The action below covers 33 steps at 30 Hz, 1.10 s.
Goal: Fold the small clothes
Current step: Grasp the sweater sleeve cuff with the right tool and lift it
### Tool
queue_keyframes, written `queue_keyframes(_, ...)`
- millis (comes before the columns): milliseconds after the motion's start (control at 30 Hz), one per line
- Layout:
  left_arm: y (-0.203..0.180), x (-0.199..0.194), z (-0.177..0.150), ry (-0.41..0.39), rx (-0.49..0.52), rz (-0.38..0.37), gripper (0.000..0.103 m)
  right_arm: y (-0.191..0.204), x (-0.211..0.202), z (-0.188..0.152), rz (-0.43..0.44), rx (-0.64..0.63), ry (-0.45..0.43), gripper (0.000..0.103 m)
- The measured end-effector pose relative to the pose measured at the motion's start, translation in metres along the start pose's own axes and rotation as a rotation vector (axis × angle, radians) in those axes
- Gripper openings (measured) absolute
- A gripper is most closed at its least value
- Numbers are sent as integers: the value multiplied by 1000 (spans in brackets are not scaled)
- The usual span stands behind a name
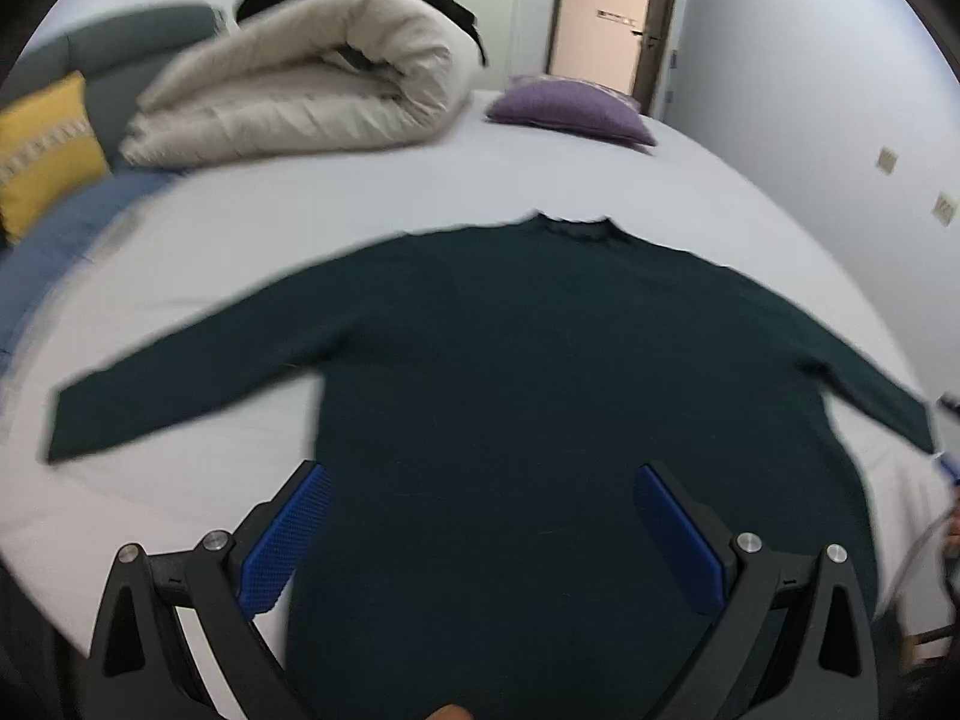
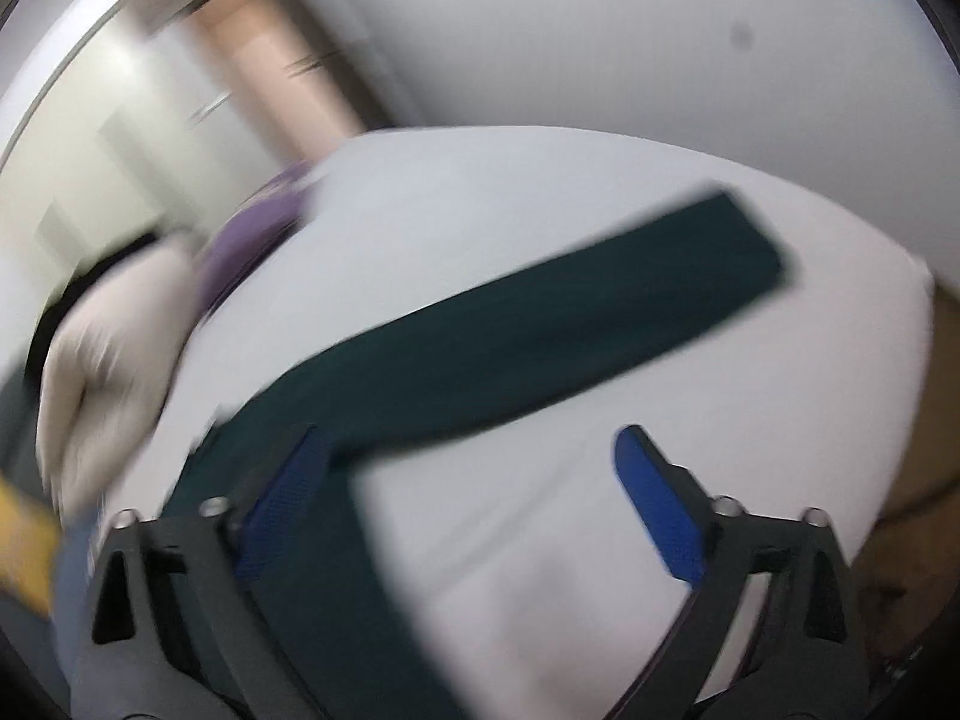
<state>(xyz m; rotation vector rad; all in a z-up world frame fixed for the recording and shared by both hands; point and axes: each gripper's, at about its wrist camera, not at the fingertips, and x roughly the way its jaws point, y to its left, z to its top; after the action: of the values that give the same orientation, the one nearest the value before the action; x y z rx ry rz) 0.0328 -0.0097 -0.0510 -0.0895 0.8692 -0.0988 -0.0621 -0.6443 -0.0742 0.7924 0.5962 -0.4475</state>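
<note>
A dark green long-sleeved sweater (image 1: 540,372) lies flat on the white bed (image 1: 300,204), collar at the far side, both sleeves spread out to the sides. My left gripper (image 1: 480,480) is open and empty, above the sweater's lower body near its left edge. In the blurred right wrist view the sweater's right sleeve (image 2: 570,324) runs diagonally up to the right across the bed (image 2: 540,540). My right gripper (image 2: 471,450) is open and empty, just below the sleeve beside the sweater's body.
A rolled cream duvet (image 1: 300,96) lies at the back of the bed with a purple cushion (image 1: 570,108) to its right. A yellow cushion (image 1: 42,144) and a blue blanket (image 1: 72,228) sit at the left. A wall and an open doorway (image 1: 600,6) lie behind.
</note>
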Motion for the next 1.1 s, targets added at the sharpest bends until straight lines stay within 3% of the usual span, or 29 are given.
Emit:
queue_keyframes(133, -12, 9, 3, -57, 36, 37, 103, -74, 18, 25, -39, 193, -9, 84)
queue_keyframes(233, -21, 22, 7, 4, 54, 40, 103, -100, 28, 32, 3, 274, -22, 80)
queue_keyframes(367, -18, 37, 11, 69, -19, 15, 103, -100, 39, 39, 41, 272, -50, 78)
queue_keyframes(400, -18, 38, 10, 76, -29, 10, 103, -98, 44, 40, 57, 265, -47, 69)
queue_keyframes(433, -17, 40, 11, 85, -38, -4, 103, -95, 48, 40, 66, 261, -32, 51)
queue_keyframes(467, -17, 41, 12, 86, -42, -23, 103, -92, 54, 39, 61, 256, -10, 42)
queue_keyframes(500, -15, 41, 12, 83, -52, -54, 103, -92, 59, 45, 56, 246, 6, 26)
queue_keyframes(567, -12, 39, 14, 74, -64, -89, 103, -89, 61, 59, 43, 217, 13, 16)
queue_keyframes(600, -11, 38, 14, 68, -71, -103, 102, -80, 57, 62, 43, 193, 4, 9)
queue_keyframes(733, -1, 40, 22, 65, -128, -189, 96, -28, 40, 72, 118, 61, -13, 8)
queue_keyframes(833, 8, 40, 31, 53, -177, -251, 94, 51, 27, 66, 238, -80, 4, 8)
queue_keyframes(967, 22, 40, 42, 31, -230, -302, 94, 174, 26, 7, 412, -262, 93, 8)
queue_keyframes(1100, 37, 46, 50, 28, -272, -354, 94, 269, 46, -97, 471, -396, 230, 8)
